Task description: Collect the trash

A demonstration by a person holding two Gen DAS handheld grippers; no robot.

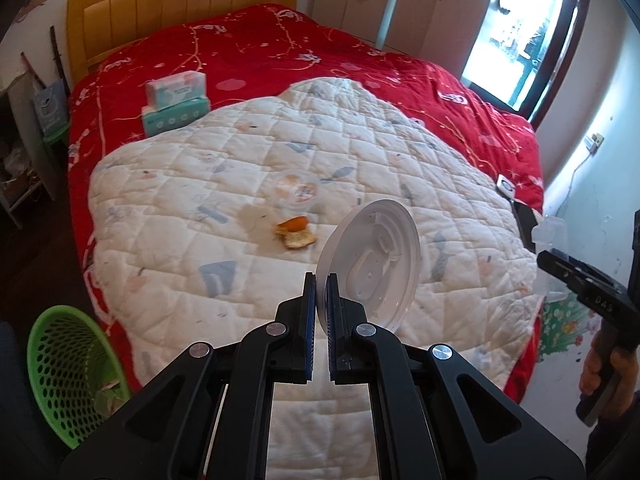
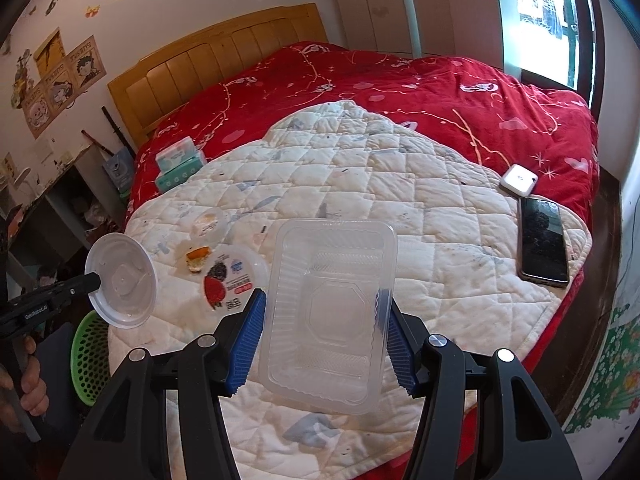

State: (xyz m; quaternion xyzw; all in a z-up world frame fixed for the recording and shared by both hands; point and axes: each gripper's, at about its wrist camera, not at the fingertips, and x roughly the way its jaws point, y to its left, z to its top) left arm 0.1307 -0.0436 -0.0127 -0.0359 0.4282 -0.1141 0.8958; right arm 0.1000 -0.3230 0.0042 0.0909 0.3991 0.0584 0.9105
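Behind clear tray (image 2: 332,312), right fingers (image 2: 386,320) partly blurred.

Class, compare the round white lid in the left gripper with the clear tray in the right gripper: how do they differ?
Shape: the round white lid is circular; the clear tray is rectangular with ribbed walls.
Material look: the lid is milky white; the tray is see-through.
Grip: the left gripper pinches the lid's rim; the right gripper spans the tray's width.
Both are plastic and held above the bed.
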